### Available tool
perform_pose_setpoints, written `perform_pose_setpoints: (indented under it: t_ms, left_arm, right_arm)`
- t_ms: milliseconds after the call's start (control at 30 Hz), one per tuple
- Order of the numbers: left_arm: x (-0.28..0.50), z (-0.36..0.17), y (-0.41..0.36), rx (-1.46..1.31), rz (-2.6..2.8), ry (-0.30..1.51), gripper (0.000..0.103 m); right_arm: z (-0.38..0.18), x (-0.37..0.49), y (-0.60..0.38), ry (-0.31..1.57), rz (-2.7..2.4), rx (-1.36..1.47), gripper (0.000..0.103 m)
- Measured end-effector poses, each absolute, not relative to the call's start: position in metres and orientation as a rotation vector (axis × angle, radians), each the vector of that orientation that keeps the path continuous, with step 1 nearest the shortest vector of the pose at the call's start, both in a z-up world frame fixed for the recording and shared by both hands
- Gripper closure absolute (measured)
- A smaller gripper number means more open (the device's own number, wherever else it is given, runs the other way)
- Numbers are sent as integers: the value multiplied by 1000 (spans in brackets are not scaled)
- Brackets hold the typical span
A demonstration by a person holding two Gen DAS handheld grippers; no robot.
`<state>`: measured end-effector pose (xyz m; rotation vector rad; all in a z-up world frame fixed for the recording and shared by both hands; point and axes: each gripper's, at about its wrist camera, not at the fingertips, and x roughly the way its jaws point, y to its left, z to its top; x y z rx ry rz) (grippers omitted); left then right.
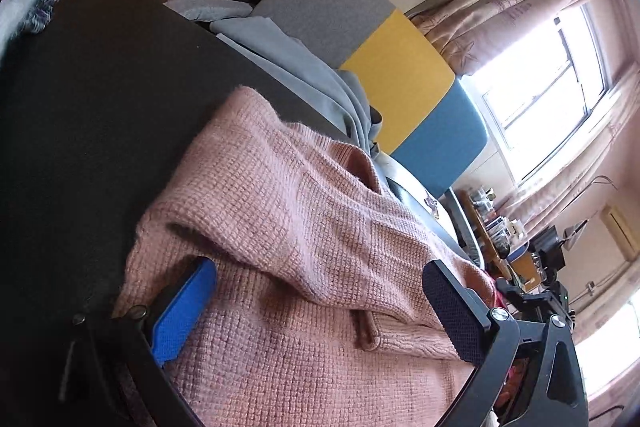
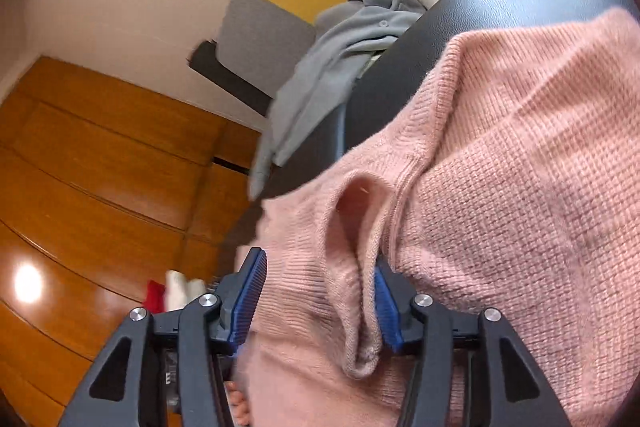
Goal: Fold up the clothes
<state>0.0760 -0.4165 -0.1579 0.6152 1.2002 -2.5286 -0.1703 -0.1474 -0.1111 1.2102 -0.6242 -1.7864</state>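
- Lying across a dark, smooth padded surface (image 1: pixel 100 99), a pink chunky-knit sweater (image 1: pixel 280 195) is bunched into soft folds and fills the lower middle of both wrist views.
- The left gripper (image 1: pixel 320 303) has its jaws spread wide, released; the sweater lies between and beneath its two fingers, the blue pad (image 1: pixel 182 311) resting against a knit fold on one side and the black textured pad (image 1: pixel 454 311) against the fabric on the other.
- The right gripper (image 2: pixel 320 303) is clamped on a gathered fold of the same sweater (image 2: pixel 500 167); knit fabric fills the gap between its two blue-ribbed fingers (image 2: pixel 250 301), and a looped, ribbed edge of the garment stands up just in front of them.
- Beyond the sweater, a pale grey button-up garment (image 2: pixel 320 67) drapes over the edge of the dark surface, apart from both grippers.
- Behind it stands a panel of grey, yellow and blue blocks (image 1: pixel 400 79).
- A glossy orange-brown wooden floor (image 2: pixel 100 167) shows below the right gripper, with small red and white items (image 2: pixel 172 291) lying on it.
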Motion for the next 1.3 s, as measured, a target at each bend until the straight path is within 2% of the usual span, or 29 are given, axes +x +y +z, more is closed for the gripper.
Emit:
perform_pose_setpoints:
  t_ms: [33,67,100,167,333,433,467,533,567,633,700,767,833,933,1000,1167,1300]
  left_arm:
    - [76,-157,-417,617,-2527,1204,0]
    - [76,-157,-417,622,-2523,1210,0]
    - [75,-155,-418,627,-2517,1224,0]
    - [79,-154,-425,606,-2497,1293,0]
    - [87,-159,-456,465,-2413,1627,0]
    - [87,-158,-465,456,-2375,1676,3]
    - [88,-156,-464,457,-2380,1662,10]
    - [90,-149,-459,467,-2418,1632,34]
    - [89,-146,-454,486,-2442,1592,39]
    - [87,-145,-445,526,-2477,1521,39]
    - [84,-148,-437,567,-2504,1455,29]
    - [81,-151,-428,606,-2530,1387,29]
    - [77,-153,-420,645,-2553,1319,25]
    - [73,-157,-408,698,-2586,1225,18]
    - [71,-156,-408,703,-2603,1225,12]
    - [73,-158,-407,687,-2622,1225,10]
    - [77,-159,-408,677,-2635,1230,9]
  right_arm:
    - [-107,-168,-153,-549,-1831,1211,58]
    - [-104,-166,-157,-470,-1876,1211,76]
    - [-102,-163,-158,-383,-1929,1217,87]
    - [-94,-155,-162,-272,-1974,1199,90]
    - [-67,-144,-165,-122,-2009,1128,90]
    - [-59,-148,-163,-151,-1995,1112,90]
    - [-56,-149,-161,-168,-1988,1102,90]
    - [-49,-150,-160,-202,-1982,1074,90]
    - [-47,-150,-158,-210,-1990,1060,90]
    - [-50,-153,-153,-186,-2029,1078,90]
    - [-65,-159,-144,-217,-2033,1144,89]
    - [-80,-165,-135,-257,-2029,1205,85]
    - [-90,-166,-120,-383,-1974,1194,75]
    - [-94,-164,-108,-473,-1956,1158,73]
    - [-88,-163,-108,-478,-1972,1113,71]
    - [-68,-177,-141,-337,-2061,1028,57]
    - [-78,-194,-166,-218,-2111,1104,56]
